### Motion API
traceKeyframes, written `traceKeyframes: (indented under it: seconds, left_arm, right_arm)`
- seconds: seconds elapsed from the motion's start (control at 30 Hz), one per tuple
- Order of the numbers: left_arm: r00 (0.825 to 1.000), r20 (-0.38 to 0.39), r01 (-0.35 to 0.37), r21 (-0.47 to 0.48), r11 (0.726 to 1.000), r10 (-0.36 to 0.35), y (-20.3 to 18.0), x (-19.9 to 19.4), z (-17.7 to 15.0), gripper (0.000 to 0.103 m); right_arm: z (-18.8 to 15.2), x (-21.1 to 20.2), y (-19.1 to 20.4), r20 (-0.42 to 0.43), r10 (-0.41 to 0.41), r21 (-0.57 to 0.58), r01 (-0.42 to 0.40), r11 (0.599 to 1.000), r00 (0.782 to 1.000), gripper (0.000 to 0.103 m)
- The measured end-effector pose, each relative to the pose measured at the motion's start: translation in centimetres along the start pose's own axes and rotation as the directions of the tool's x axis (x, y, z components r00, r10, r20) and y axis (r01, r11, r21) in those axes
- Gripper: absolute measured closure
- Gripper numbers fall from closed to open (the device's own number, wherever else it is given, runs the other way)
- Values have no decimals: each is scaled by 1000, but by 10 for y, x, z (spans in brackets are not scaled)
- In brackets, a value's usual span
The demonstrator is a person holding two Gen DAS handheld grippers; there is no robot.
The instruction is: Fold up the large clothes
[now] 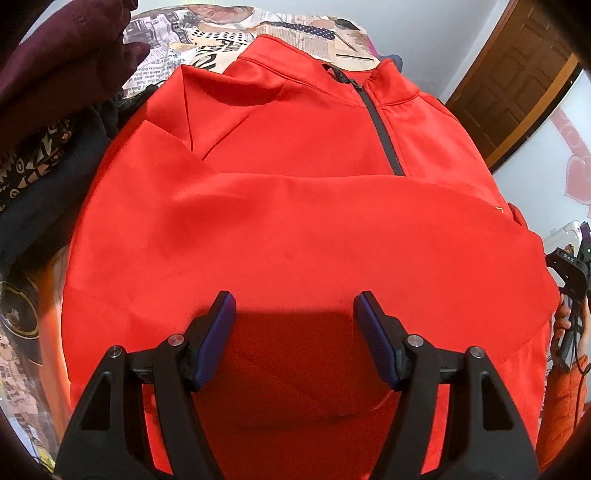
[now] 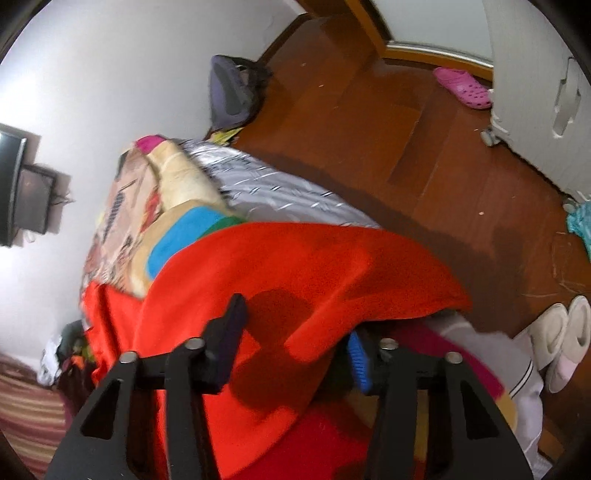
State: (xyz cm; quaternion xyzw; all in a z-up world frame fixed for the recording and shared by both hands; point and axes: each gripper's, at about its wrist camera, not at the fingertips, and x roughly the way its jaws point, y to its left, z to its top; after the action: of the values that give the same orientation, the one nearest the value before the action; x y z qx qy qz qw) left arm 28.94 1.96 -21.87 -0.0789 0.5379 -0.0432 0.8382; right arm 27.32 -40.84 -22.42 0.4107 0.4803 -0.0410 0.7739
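Garment: a large red-orange zip-neck pullover (image 1: pixel 303 206) of smooth fabric lies front-up on the bed, collar at the far end, a dark zipper (image 1: pixel 382 125) running down from the neck.
Fold: one sleeve lies across the chest from the left, its crease running across the body below the zipper's end.
Bed cover: a cream bedspread printed with newspaper text and polka dots (image 1: pixel 229 33) shows beyond the collar.
Other clothes: a pile of dark maroon and black patterned garments (image 1: pixel 55 110) sits at the left edge of the pullover.
Left gripper (image 1: pixel 294 306): black two-finger tool with blue pads, jaws wide apart, hovering over the lower part of the pullover with nothing between them.
Right gripper (image 2: pixel 295 328): jaws spread wide, with a loose edge of the red fabric (image 2: pixel 332 273) draped across the gap; whether the pads touch it cannot be told, as the view is blurred.
Floor: brown wooden boards (image 2: pixel 406 147) beside the bed, with a pink clog (image 2: pixel 463 86) and pale slippers (image 2: pixel 561 339).
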Motion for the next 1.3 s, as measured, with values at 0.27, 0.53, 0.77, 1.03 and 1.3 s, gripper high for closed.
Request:
traceKeyframes:
  seconds: [0.27,0.53,0.77,1.03,1.3]
  left_arm:
    - [1000,15,-17,12,1000,16,1,-1,-1,36]
    - [1000,16,-24,18,1000,24,1,-3,-2,36]
    - [999,51,6,15,1000,-7,4,-24,-3,36]
    - [988,151,-17,51,999,9,10,-68,-5,36]
    - [979,199,-66,123,990,41,1,-84,-15,36]
  right_arm:
    - [6,-35,12,154,-71,-8,73,997,985,95]
    - [-27,-136,113,457,51,-345,125,930,888,95]
    - [-61,-154,181,377,251,-558,3,830,892,95]
    - [-110,-95,207,159,264,-646,-102,756,951,95]
    - [-150,-31,187,-50,104,-633,-112,766,993,95]
